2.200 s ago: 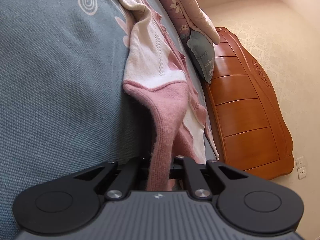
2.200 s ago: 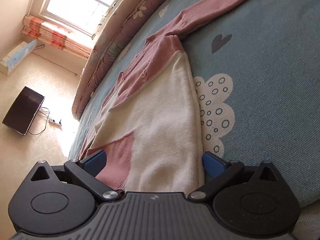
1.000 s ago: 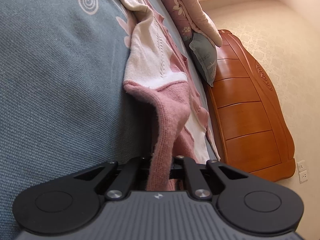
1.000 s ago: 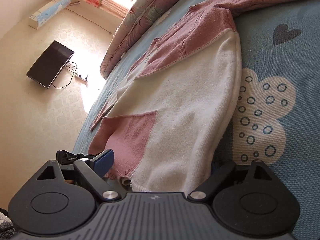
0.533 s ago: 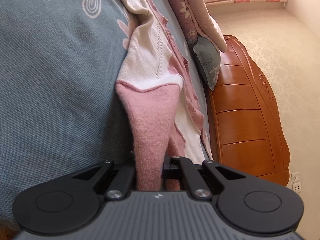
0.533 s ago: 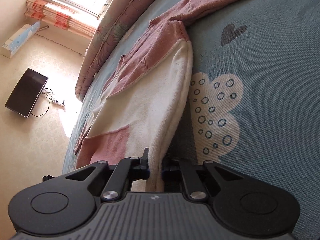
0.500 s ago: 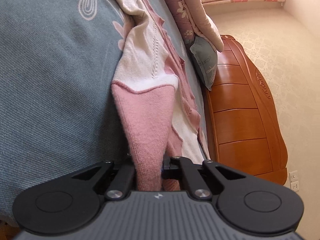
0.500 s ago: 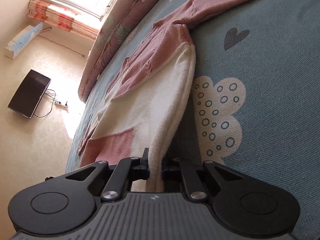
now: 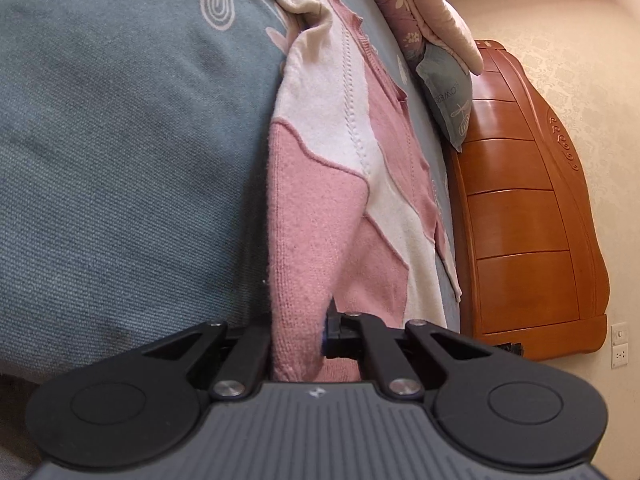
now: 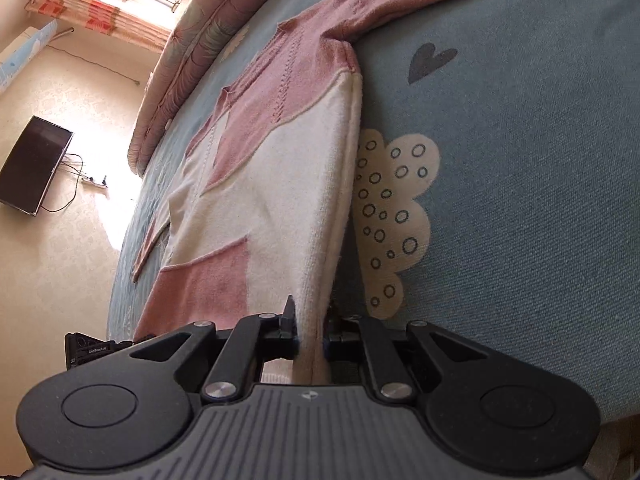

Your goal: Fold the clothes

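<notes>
Newly lifted sweater (image 10: pixel 280 184) hem (pink-and-cream knit)

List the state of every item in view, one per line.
Pink and cream knitted sweater: spread on the bed, near hem pinched at two spots.
Left gripper: jaws shut on a pink hem part.
Right gripper: jaws shut on the cream edge.
Wall-mounted black screen: dark.
</notes>
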A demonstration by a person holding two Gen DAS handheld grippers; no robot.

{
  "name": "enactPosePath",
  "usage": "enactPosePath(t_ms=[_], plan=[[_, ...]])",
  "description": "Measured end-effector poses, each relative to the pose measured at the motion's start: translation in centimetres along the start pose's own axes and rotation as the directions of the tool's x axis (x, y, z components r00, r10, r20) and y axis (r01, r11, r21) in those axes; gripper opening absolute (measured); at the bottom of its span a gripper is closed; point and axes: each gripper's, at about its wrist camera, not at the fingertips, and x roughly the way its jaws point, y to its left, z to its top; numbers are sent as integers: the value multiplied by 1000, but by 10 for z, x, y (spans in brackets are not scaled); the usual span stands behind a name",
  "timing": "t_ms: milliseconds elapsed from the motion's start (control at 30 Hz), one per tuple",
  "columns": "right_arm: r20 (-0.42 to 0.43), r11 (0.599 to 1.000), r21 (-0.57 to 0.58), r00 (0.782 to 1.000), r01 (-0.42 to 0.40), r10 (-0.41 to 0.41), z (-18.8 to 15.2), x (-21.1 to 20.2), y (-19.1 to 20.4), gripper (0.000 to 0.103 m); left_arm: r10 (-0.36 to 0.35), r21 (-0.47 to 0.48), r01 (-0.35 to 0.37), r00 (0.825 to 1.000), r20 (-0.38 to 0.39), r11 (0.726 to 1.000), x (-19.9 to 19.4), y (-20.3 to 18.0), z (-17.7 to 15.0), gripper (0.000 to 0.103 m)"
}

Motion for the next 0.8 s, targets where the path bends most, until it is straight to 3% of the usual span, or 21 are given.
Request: enactPosePath(t_ms=[100, 300, 400, 467, 533, 600, 633, 667, 800], plan=[[8, 995, 56, 997, -81, 81, -11, 3, -13, 23, -30, -47, 30, 1000, 2, 998, 5, 12, -1, 3], [60, 999, -54, 998, 5, -1, -19, -15, 9, 16, 5, 21, -5, 1000, -1, 1000, -5, -4, 1, 4], [77, 988, -100, 991, 115, -108, -21, -33, 18, 19, 61, 37, -61, 998, -6, 997, -23, -6, 4, 9], [110, 956, -157, 966, 247, -232, -25, -45, 28, 20, 149, 85, -149, 989, 1, 985, -39, -14, 2, 15], [169, 917, -219, 938, 334, -302, -32, -53, 43, 24, 268, 200, -277, 961, 71, 940, -59, -31, -3, 17], [235, 872, -295, 914, 392, -331, -40, -59, 63, 31, 317, 316, -343, 939, 130, 885, -68, -52, -5, 29], [258, 854, -339, 912, 395, -319, -41, -56, 75, 41, 311, 356, -341, 940, 141, 870, -71, -60, -4, 33], [266, 840, -381, 916, 387, -301, -44, -49, 88, 46, 293, 388, -325, 946, 143, 862, -65, -71, -2, 40], [193, 741, -594, 950, 312, -246, -66, 8, 144, 62, 283, 526, -307, 950, 129, 793, -19, -102, -12, 41]])
